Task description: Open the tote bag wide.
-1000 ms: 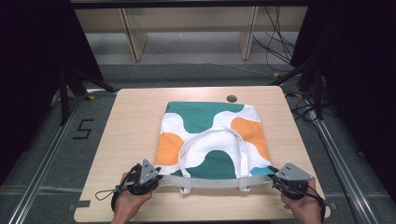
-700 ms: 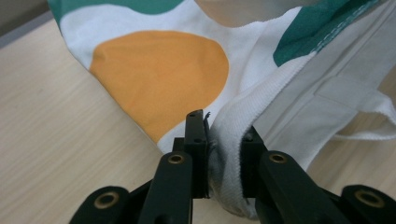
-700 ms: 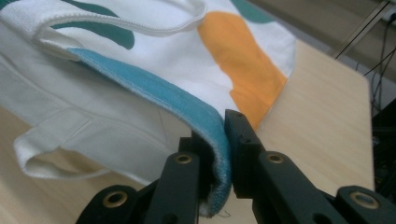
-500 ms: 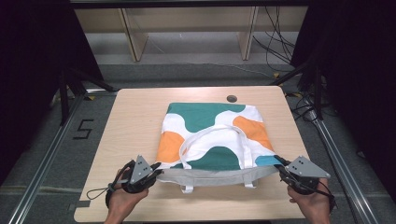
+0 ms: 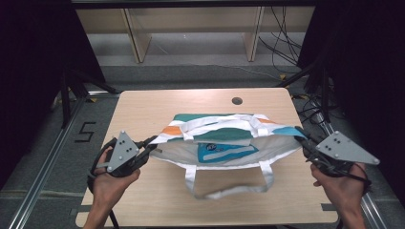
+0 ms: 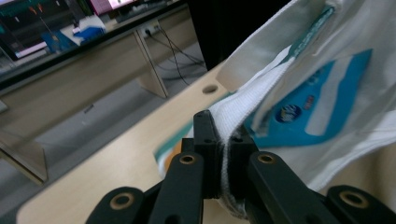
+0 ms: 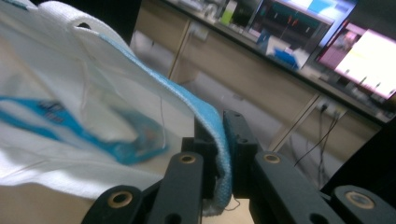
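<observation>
A cloth tote bag (image 5: pixel 224 150), white inside with a teal, orange and white outside, hangs stretched between my two grippers above the wooden table (image 5: pixel 157 105). The left gripper (image 5: pixel 152 142) is shut on the bag's left rim corner; its jaws have just closed further on the cloth. In the left gripper view the white woven rim (image 6: pixel 261 100) is pinched between the jaws of the left gripper (image 6: pixel 225 135). The right gripper (image 5: pixel 302 136) is shut on the right corner, where blue-edged cloth (image 7: pixel 205 116) sits between the jaws of the right gripper (image 7: pixel 220 126). One white handle (image 5: pixel 229 191) droops onto the table.
A round dark hole (image 5: pixel 237 100) sits near the table's far edge. Metal rails run along both sides of the table on the floor. Wooden shelving and cables stand beyond the far edge.
Both hands have risen, lifting the bag's near rim off the table. The bag has gone from lying flat to hanging open between the grippers, with the near handle dangling.
</observation>
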`<state>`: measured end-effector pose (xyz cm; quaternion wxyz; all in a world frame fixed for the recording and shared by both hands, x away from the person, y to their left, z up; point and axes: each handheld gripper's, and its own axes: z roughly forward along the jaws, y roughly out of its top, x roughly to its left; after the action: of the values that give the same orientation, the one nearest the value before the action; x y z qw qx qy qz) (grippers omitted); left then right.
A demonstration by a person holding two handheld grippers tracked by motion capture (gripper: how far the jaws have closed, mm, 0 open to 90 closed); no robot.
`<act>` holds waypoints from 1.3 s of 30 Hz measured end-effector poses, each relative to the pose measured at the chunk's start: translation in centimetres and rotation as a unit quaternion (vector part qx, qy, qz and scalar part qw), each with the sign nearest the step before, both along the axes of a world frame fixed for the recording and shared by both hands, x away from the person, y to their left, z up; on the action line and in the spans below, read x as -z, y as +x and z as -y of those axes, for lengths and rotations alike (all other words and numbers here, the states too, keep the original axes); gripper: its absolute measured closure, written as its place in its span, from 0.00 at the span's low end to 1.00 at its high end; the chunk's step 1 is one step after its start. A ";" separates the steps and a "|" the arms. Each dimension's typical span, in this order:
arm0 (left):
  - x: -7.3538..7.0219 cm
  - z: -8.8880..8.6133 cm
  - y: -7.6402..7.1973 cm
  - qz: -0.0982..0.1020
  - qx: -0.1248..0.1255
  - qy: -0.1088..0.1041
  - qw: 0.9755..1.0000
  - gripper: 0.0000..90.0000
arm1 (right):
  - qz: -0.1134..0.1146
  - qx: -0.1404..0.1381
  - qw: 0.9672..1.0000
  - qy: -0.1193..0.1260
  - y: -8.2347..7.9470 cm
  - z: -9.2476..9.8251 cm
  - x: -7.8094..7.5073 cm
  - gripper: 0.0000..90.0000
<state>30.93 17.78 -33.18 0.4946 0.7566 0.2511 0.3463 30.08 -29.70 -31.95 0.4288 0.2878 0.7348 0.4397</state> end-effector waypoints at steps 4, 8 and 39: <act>-2.6 -0.1 -0.4 0.009 0.011 -0.012 1.000 0.96 | 0.028 -0.014 0.999 0.003 0.1 0.5 -3.5 0.95; -5.0 -0.4 -0.7 0.023 0.018 -0.003 1.000 0.96 | 0.041 -0.019 0.999 0.010 0.3 0.6 -6.0 0.95; 3.5 1.2 5.2 -0.087 0.026 -0.046 0.995 0.93 | -0.065 0.016 0.995 0.075 5.6 2.3 2.2 0.94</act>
<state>36.11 16.60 -36.67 0.5142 0.7664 0.2891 0.2543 35.70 -31.99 -34.19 0.3640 0.3593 0.7213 0.4671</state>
